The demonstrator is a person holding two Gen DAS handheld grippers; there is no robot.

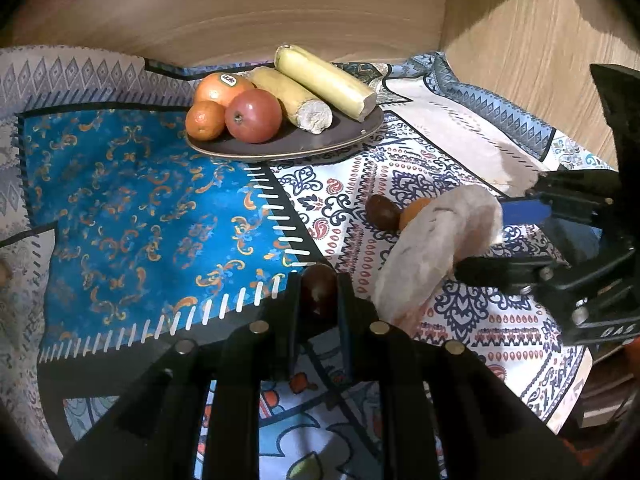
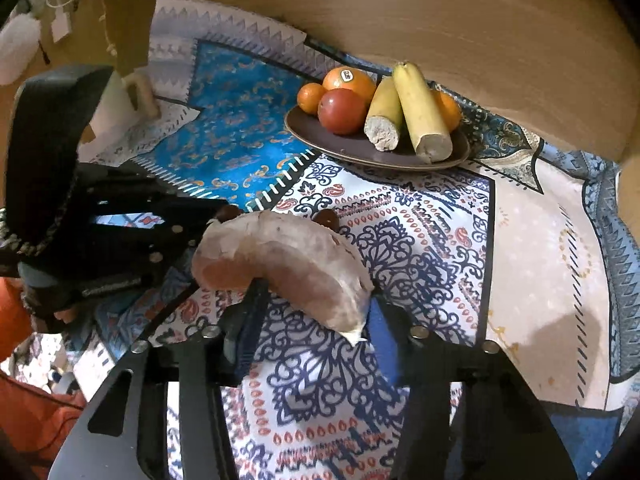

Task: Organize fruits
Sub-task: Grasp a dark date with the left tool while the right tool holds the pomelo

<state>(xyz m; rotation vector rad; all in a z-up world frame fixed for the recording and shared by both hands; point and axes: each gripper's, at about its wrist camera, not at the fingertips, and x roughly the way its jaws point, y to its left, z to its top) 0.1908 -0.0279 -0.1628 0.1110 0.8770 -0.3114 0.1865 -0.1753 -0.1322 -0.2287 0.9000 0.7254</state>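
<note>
A dark oval plate [image 1: 304, 145] [image 2: 348, 152] at the back holds two oranges, a red apple [image 1: 253, 115] [image 2: 342, 111] and two cut banana halves [image 1: 326, 82] [image 2: 420, 112]. My left gripper [image 1: 319, 294] is shut on a small dark brown fruit [image 1: 319, 286] just above the cloth. My right gripper [image 2: 316, 300] [image 1: 496, 236] is shut on a pale pinkish fruit wedge [image 2: 288, 260] [image 1: 432, 248]. Another dark brown fruit [image 1: 382, 211] [image 2: 326, 218] and a small orange one [image 1: 414, 210] lie on the cloth behind the wedge.
A patterned blue and white cloth [image 1: 132, 216] [image 2: 420, 240] covers the table. Wooden walls [image 1: 280, 12] [image 2: 440, 20] stand close behind and to the right of the plate. A pale handled object [image 2: 140, 92] sits at the far left.
</note>
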